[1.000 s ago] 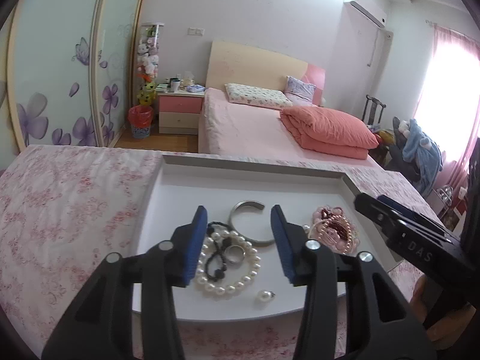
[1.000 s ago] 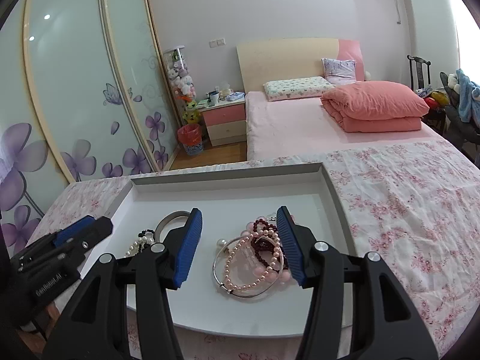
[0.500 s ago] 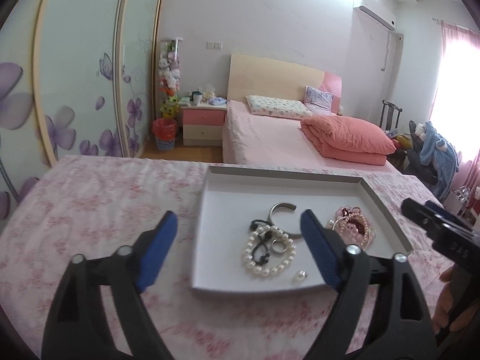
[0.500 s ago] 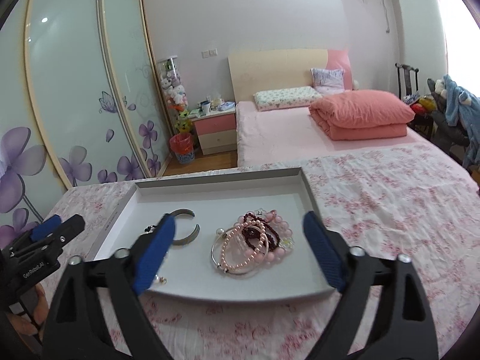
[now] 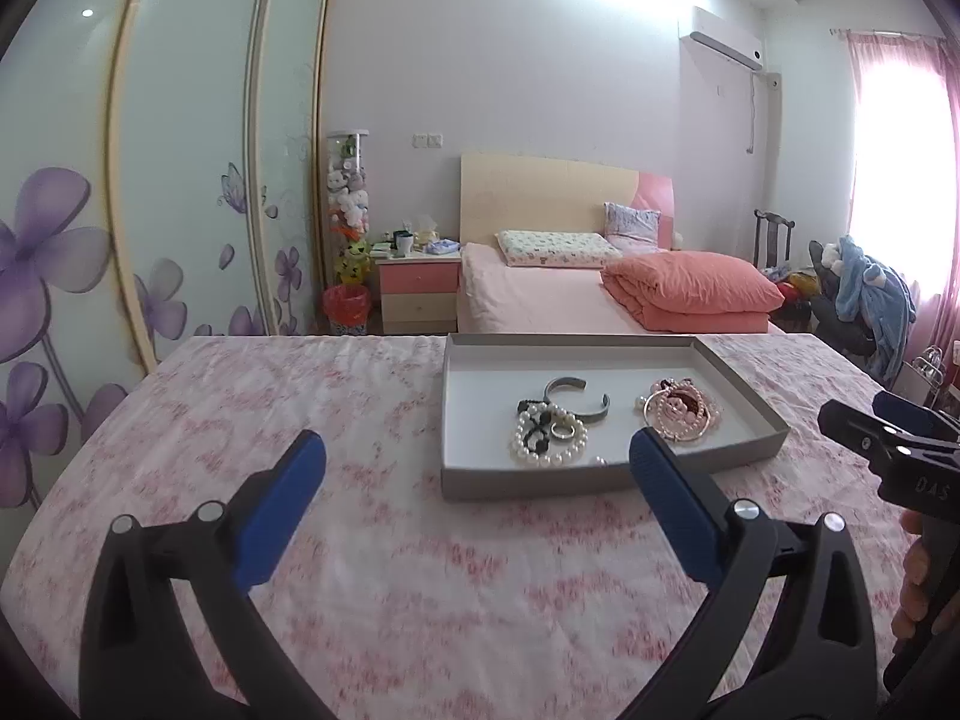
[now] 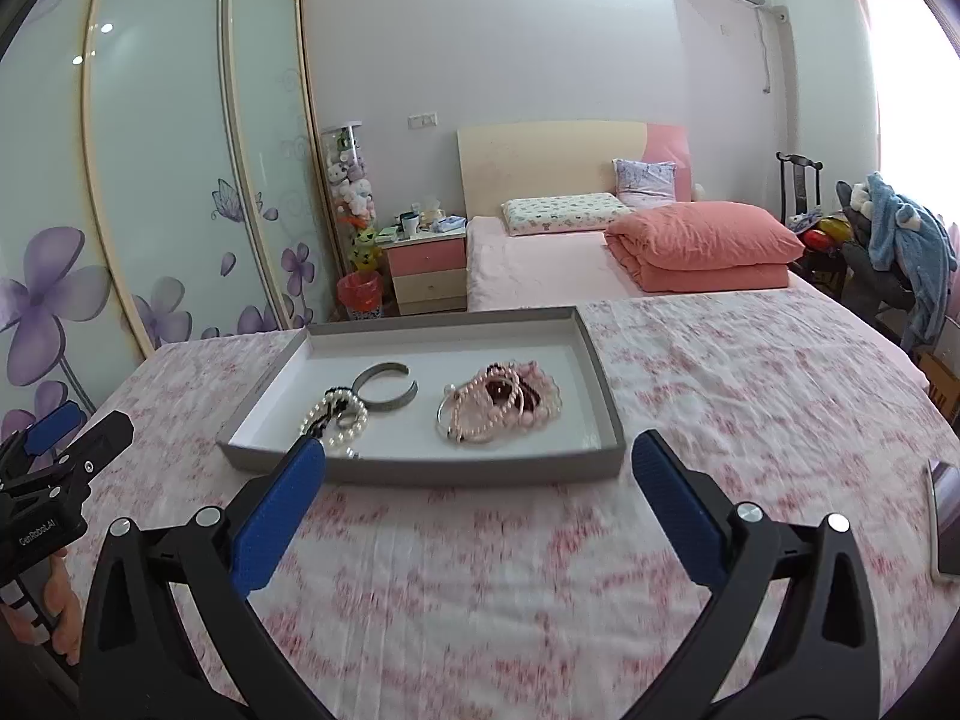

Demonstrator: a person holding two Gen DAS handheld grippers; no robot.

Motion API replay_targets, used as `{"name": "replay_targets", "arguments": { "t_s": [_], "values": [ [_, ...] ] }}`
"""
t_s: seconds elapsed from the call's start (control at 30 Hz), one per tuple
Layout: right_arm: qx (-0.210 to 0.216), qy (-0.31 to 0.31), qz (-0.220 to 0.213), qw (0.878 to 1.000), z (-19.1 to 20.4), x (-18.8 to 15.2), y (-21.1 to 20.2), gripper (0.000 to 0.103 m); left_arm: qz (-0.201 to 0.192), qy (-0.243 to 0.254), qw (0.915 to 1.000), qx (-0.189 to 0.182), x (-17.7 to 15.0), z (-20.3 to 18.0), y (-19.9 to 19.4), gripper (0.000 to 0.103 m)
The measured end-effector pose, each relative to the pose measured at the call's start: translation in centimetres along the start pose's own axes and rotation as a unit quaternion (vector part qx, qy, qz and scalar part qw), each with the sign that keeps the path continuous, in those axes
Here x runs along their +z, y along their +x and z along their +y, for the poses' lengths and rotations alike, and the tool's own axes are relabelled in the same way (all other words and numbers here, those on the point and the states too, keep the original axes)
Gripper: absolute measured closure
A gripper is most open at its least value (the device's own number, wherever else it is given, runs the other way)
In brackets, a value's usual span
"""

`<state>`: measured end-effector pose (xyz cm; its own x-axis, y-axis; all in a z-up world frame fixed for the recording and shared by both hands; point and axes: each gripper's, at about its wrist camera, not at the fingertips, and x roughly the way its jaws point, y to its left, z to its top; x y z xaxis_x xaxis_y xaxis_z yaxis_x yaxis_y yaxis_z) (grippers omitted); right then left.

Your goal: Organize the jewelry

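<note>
A grey tray (image 5: 606,483) (image 6: 420,471) with a white floor sits on the pink floral tablecloth. In it lie a white pearl bracelet (image 5: 547,438) (image 6: 336,417) with a dark cord and a ring, a silver open cuff (image 5: 577,397) (image 6: 385,385), and a pile of pink bead bracelets (image 5: 678,409) (image 6: 498,403). My left gripper (image 5: 477,468) is open and empty, well back from the tray's near edge. My right gripper (image 6: 477,468) is open and empty, also in front of the tray.
The floral tablecloth (image 5: 270,408) covers the table on all sides of the tray. A phone (image 6: 948,519) lies at the right edge of the right wrist view. A bed (image 5: 570,294), nightstand and sliding wardrobe doors stand behind.
Both grippers have pulled back and away from the tray and opened wide. The jewelry lies where it was in the tray.
</note>
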<state>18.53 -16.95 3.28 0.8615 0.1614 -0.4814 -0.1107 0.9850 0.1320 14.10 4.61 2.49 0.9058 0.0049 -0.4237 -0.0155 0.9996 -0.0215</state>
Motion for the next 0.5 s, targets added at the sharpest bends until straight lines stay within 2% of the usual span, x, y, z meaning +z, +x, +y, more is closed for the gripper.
{"name": "replay_targets", "arguments": {
  "t_s": [0.23,0.5],
  "values": [
    [-0.013,-0.017,-0.027,0.999,0.3,-2.0,-3.1,0.002,-0.020,0.010,0.9997,0.009,-2.2,-1.3,-3.5,0.004],
    [-0.014,-0.039,-0.056,0.998,1.3,-3.5,-5.6,0.002,-0.030,0.005,0.9995,0.005,-2.7,-2.1,-5.3,0.004]
  ]
}}
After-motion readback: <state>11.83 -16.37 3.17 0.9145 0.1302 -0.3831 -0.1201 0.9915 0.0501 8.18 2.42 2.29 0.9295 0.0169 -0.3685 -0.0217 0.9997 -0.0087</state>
